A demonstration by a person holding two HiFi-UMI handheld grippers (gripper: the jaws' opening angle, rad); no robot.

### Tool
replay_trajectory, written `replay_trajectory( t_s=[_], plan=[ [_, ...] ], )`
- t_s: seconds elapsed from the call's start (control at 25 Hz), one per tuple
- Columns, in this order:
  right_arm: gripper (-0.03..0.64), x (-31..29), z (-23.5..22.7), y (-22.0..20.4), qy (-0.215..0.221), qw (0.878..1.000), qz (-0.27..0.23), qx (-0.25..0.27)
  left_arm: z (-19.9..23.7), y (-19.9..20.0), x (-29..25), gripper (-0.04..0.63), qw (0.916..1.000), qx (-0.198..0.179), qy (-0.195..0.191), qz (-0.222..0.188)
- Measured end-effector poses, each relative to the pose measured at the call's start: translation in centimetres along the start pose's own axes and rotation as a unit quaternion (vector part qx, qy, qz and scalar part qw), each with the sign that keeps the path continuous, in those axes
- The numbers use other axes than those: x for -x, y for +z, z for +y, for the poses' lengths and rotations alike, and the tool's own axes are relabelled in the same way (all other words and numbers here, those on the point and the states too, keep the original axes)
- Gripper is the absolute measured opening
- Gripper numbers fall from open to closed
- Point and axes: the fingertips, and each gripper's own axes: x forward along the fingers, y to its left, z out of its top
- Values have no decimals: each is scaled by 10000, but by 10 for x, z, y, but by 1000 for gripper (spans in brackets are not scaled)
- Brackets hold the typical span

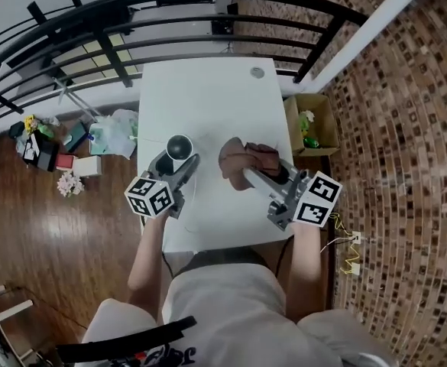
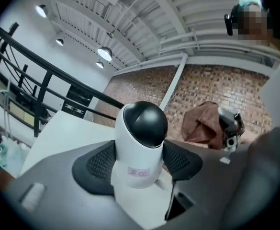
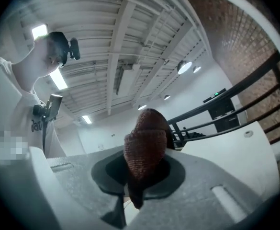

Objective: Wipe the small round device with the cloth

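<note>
The small round device (image 1: 179,147), a white body with a black domed top (image 2: 144,123), stands upright at the left middle of the white table (image 1: 208,98). My left gripper (image 1: 177,161) holds it, with a dark pad pressed on each side of the white body (image 2: 139,163). The brown cloth (image 1: 247,159) is bunched up a little to the right of the device, apart from it. My right gripper (image 1: 252,176) is shut on the cloth (image 3: 144,150), and a fold sticks up between its jaws. In the left gripper view the cloth (image 2: 202,121) shows beyond the device.
A black curved railing (image 1: 208,6) runs behind the table. An open cardboard box (image 1: 312,125) stands off the table's right side. Bags and small clutter (image 1: 93,140) lie on the wooden floor to the left. A small round fitting (image 1: 257,73) sits near the table's far right corner.
</note>
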Motion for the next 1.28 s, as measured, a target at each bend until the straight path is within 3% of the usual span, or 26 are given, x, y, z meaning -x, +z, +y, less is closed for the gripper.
replay_trajectory(
  t_s=[0.2,0.4,0.6,0.72,0.96,1.08,1.28],
  plan=[
    [29,32,-11,-42,-467,9988,86,-146,13,-85,-32,331,9941,-680,262,802],
    [29,35,-2,-78,-620,9977,50,-274,15,-136,-47,333,9867,-1121,-26,1181],
    [29,49,20,-102,-814,9964,188,-169,11,-175,-45,334,9696,-1862,-344,1551],
    [29,63,33,-107,-993,9949,154,-117,12,-187,-38,338,9661,-1915,-401,1684],
    [29,82,65,-110,-1412,9900,-38,24,-1,-151,-7,340,9788,-1586,-78,1293],
    [29,96,80,-115,-1649,9861,-103,170,-25,-122,22,337,9837,-1606,61,804],
    [29,111,97,-110,-2094,9745,-304,749,-91,-71,84,324,9829,-1831,176,-96]
  ],
)
